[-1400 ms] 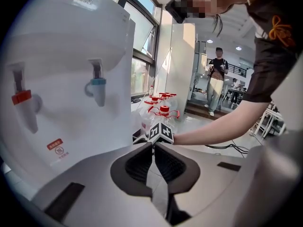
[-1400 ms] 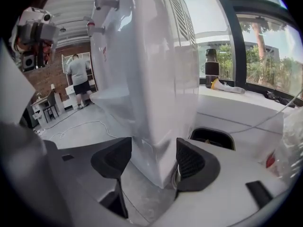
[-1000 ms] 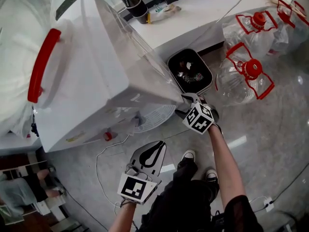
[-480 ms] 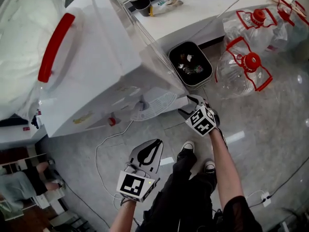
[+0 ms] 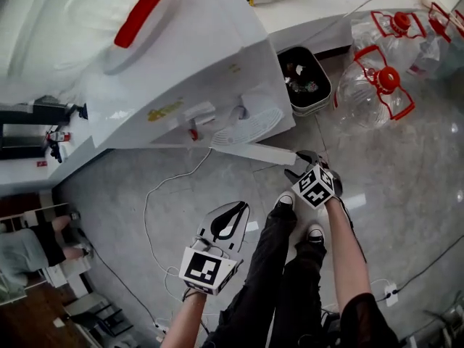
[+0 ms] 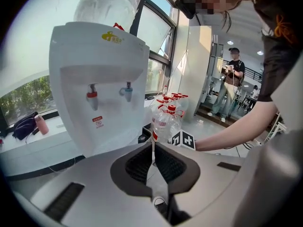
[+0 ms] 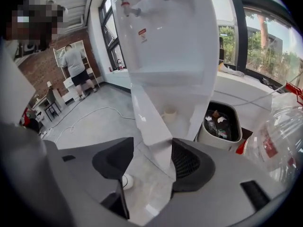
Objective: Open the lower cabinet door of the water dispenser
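With the lower cabinet door [image 5: 262, 153] swung out from the foot of the water dispenser [image 5: 188, 71], the head view puts its free edge right at the tip of the right tool [image 5: 301, 158].

Right gripper view: the door [image 7: 152, 126] stands edge-on between the jaws of the right tool [image 7: 149, 157]. The jaws are spread wide and closing. The panel sits against or very near the pad at the view's right, with a clear gap to the other pad, so it is not pinched. Beyond the door the cabinet stands open, white inside.

Head view: the left tool [image 5: 233, 209] is low over the grey floor [image 5: 130, 187], well apart from the dispenser and pointing towards it. In the left gripper view the jaws of the left tool [image 6: 152, 148] are pressed together with nothing between them. That view also shows the dispenser's front [image 6: 99, 79] with a red tap [image 6: 92, 94] and a blue tap [image 6: 127, 92].

Surroundings: a bin [image 5: 304, 82] with litter in it stands just right of the dispenser, by the white worktop [image 5: 319, 17]. Clear bottles [image 5: 377, 93] with red handles are on the floor beyond the bin. A white cable [image 5: 156, 194] trails across the floor.
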A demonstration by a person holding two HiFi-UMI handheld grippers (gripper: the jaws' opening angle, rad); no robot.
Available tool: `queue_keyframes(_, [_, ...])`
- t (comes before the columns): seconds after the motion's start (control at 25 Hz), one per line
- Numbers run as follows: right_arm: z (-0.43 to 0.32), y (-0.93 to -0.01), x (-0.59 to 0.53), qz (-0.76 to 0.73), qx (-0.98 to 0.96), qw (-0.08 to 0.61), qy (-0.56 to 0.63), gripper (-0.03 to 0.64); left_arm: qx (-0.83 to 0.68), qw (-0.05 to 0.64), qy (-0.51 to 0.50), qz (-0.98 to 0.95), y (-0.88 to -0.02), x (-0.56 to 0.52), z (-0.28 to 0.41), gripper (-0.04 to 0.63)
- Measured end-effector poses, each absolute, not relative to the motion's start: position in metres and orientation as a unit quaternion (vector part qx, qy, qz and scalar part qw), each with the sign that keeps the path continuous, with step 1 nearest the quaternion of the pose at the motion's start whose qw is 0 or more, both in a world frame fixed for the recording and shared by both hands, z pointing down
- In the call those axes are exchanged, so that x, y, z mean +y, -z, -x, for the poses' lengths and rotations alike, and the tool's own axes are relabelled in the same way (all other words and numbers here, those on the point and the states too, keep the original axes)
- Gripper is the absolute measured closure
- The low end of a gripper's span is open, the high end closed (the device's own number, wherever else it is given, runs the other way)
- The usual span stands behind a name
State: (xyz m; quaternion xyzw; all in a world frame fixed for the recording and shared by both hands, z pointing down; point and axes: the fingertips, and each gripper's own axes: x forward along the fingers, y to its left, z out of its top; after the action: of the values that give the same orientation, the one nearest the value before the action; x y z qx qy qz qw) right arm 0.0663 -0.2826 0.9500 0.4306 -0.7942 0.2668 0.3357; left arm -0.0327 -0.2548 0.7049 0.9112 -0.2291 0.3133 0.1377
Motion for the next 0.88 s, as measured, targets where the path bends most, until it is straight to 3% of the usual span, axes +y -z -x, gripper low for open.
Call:
queue_keyframes(0.28, [0.01, -0.947, -0.221, -0.356, -0.823, 0.354, -0.267, 0.4, -0.271, 0.151, -0.304, -0.901, -0.686, -0.227, 0.065, 0.569])
queue_keyframes(0.68, [0.149, -0.942, -0.184, -0.225, -0.872, 0.341, -0.269, 0.402, -0.355, 0.163, -0.296, -0.871, -0.678, -0.206, 0.131, 0.569])
queue_keyframes(0.88, [0.18, -0.936, -0.179, -0.184, -0.883, 0.349, -0.256, 0.402, -0.395, 0.165, -0.293, -0.855, -0.674, -0.206, 0.162, 0.569])
